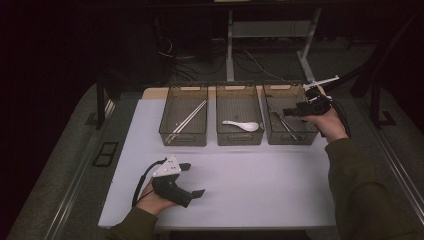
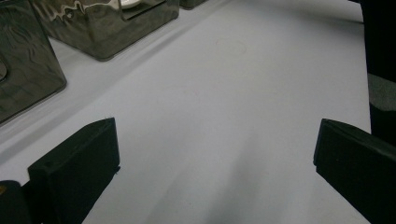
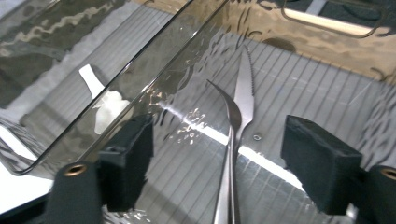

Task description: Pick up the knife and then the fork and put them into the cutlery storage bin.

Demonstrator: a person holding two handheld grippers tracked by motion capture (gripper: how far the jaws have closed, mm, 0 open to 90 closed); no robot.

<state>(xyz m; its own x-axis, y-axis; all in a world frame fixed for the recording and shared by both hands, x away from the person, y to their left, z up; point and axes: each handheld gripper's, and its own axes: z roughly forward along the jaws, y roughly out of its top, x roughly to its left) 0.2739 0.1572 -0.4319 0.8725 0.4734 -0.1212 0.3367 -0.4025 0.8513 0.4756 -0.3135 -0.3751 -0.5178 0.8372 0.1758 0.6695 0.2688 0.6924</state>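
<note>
Three clear smoky bins stand in a row at the back of the white mat. The left bin holds chopsticks, the middle bin a white spoon, the right bin metal cutlery. My right gripper hovers over the right bin, open. Its jaws stand wide apart above a serrated knife and a curved metal utensil lying on the bin floor, and neither pad touches them. My left gripper rests on the mat near the front, open, with nothing between its fingers.
Through the bin wall the white spoon shows to the left in the right gripper view. Two bins lie ahead and left of the left gripper. Bare white mat spreads between bins and front edge. Table legs and cables sit behind.
</note>
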